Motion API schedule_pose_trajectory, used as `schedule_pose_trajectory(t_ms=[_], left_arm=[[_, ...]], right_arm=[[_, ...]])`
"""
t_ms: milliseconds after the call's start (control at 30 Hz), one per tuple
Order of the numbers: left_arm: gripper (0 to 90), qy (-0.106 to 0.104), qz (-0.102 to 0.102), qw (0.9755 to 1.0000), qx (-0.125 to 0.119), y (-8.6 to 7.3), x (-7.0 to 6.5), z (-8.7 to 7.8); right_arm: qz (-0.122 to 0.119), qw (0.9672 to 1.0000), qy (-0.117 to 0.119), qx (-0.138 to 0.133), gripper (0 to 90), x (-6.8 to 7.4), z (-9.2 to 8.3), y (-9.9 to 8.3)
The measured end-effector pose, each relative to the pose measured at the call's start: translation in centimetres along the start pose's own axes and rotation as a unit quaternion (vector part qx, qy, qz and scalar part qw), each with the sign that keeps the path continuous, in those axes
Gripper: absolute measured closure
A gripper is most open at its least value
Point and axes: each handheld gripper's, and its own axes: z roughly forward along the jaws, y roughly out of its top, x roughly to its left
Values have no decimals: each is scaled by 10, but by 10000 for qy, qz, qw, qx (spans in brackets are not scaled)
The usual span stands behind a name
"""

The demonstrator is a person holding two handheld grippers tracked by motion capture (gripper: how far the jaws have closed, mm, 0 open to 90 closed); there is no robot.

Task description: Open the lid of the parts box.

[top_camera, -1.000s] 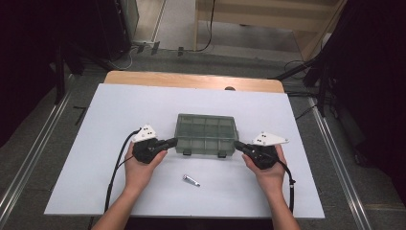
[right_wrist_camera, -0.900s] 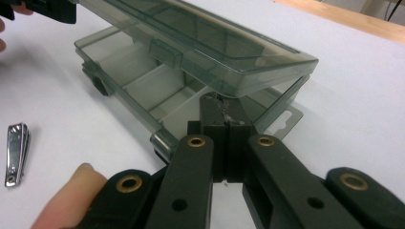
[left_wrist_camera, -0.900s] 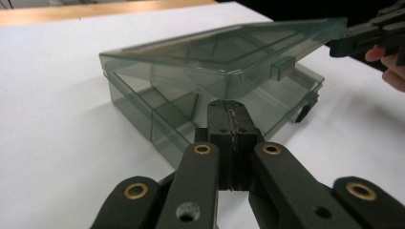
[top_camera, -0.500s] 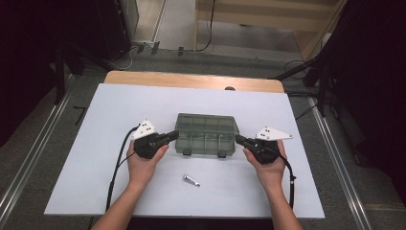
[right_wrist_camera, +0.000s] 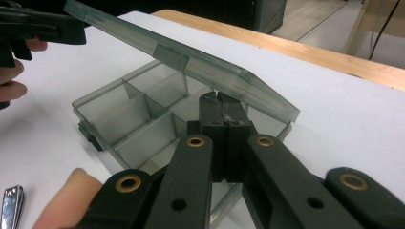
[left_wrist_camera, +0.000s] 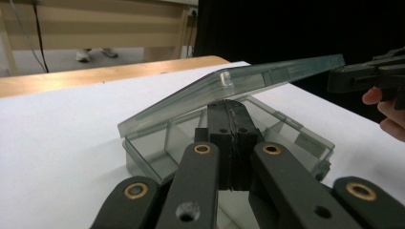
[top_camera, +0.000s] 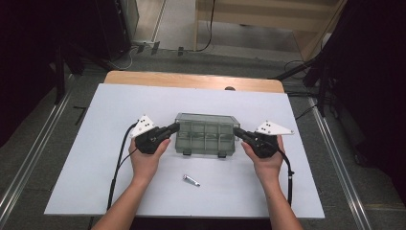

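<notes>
A translucent grey compartment box (top_camera: 206, 139) sits mid-table, its hinged lid (left_wrist_camera: 248, 78) tilted up at the front. My left gripper (top_camera: 175, 127) is shut, its tips tucked under the lid's left end. The right gripper (top_camera: 238, 132) is shut too and sits under the lid's right end. In the left gripper view the closed jaw tips (left_wrist_camera: 229, 107) lie just below the lid, above empty compartments. The right gripper view has its closed tips (right_wrist_camera: 220, 100) under the lid (right_wrist_camera: 191, 59), with the left gripper (right_wrist_camera: 43, 26) across the box.
A small metal nail clipper (top_camera: 191, 180) lies on the white table (top_camera: 95, 182) in front of the box, between my forearms. A wooden strip (top_camera: 191, 80) runs along the table's far edge. Dark stands and cables crowd the floor beyond.
Both grippers have edged slightly away from me along the box's ends. The lid's front edge now looks lifted off the box.
</notes>
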Motion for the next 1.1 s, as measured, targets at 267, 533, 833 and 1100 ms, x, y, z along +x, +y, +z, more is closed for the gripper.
schedule_pose_trajectory(t_ms=[267,533,833,1100], left_arm=[[899,48,86,9998,-152,10,1,5],[899,68,86,9997,-235,16,2,10],[898,139,65,9994,-313,22,4,13],[898,197,42,9991,-371,24,9,16]], right_arm=[[-34,9998,-30,-179,900,0,3,11],[50,9996,-54,-285,900,-2,6,12],[229,9983,-196,-498,900,-7,5,12],[394,9963,-344,-683,900,-11,10,14]])
